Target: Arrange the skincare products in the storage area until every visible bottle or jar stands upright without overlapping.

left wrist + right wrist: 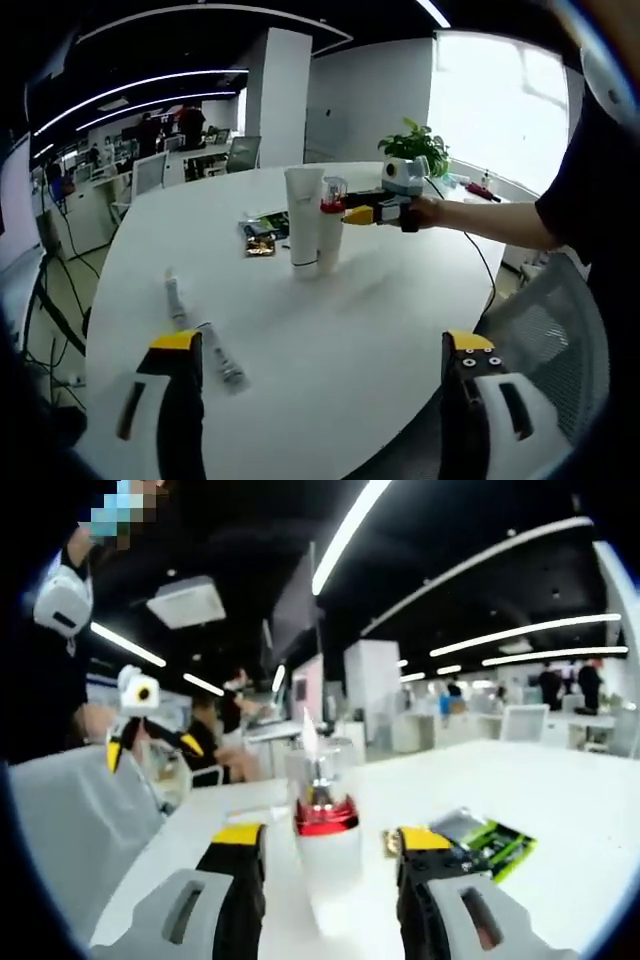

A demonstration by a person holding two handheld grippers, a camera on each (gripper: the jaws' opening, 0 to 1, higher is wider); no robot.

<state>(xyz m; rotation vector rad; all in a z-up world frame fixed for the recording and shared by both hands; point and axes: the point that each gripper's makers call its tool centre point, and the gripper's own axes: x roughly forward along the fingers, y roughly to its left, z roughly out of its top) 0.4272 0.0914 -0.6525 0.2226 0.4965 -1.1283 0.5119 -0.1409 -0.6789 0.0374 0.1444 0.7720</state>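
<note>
At a round white table (pixel 330 340) in an open-plan office, my right gripper (pixel 352 212) reaches in from the side, its yellow-tipped jaws spread on either side of a white bottle with a red collar and clear cap (pixel 331 232). That bottle stands upright, touching or just beside a taller white tube (pixel 304 220) balanced on its cap. From the right gripper view, the bottle (pixel 326 840) sits between my parted jaws, not clamped. My left gripper (pixel 325 362) hangs wide open over the near table edge, holding nothing. Two slim tubes (pixel 198 330) lie flat near it. Green and gold sachets (pixel 262 233) rest beyond the standing pair.
</note>
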